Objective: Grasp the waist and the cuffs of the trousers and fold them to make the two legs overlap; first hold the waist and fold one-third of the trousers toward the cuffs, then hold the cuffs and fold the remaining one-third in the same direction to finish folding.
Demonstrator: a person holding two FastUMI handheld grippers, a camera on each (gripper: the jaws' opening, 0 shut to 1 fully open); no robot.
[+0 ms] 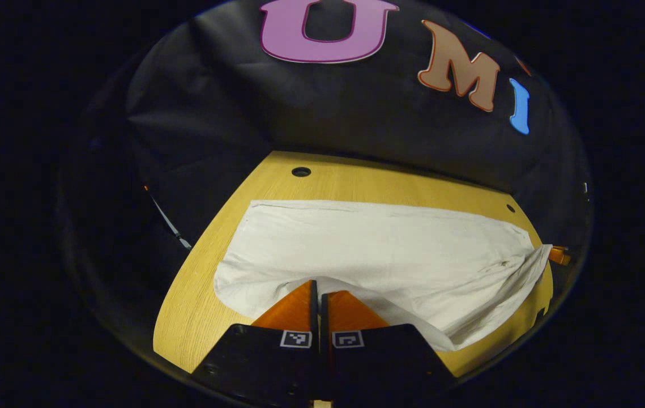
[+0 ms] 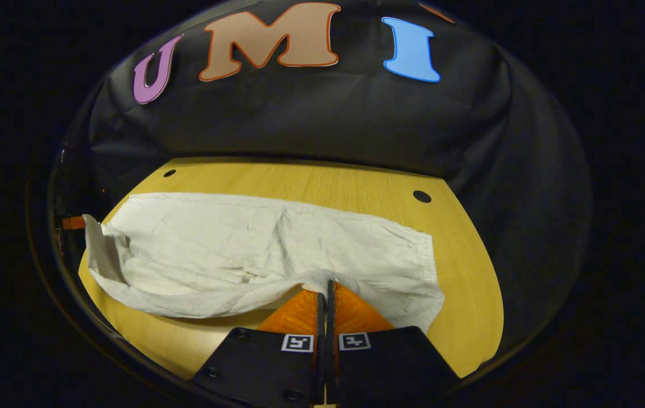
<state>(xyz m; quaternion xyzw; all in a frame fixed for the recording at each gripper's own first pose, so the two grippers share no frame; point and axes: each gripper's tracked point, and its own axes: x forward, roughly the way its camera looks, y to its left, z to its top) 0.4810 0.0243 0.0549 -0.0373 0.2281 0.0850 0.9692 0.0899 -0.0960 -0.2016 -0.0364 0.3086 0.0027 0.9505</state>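
The left gripper (image 1: 317,286) has both fingers pressed together, with only a thin slit between them. The near hem of the trousers (image 1: 379,249) is pinched at the fingertips: the cloth rises from the table to the tips and hangs from them in a shallow arc. The right gripper (image 2: 327,286) is in the same state, fingers pressed together on the near edge of the trousers (image 2: 254,249), with the fabric gathered into a small peak directly at the tips.

Ahead of both grippers, the trousers lie lengthwise across the wooden table (image 1: 203,317). The garment is off-white, creased, and mostly flat on its far side; the near edge is raised off the surface along the span between the two gripping points. In the left gripper view, the far right end of the garment is lifted into a tilted fold, and the other gripper's tip (image 1: 559,255) shows just beyond that fold. In the right gripper view, the far left end stands up in the same manner, with the other gripper's tip (image 2: 73,222) just beside it. To the right of the right gripper, the garment ends in a straight stitched edge lying flat on the table (image 2: 469,294).

Beyond the trousers, bare tabletop continues to the far rim, where round holes (image 1: 300,171) are set near the corners. The black cloth wall (image 2: 322,119) stands behind the table.
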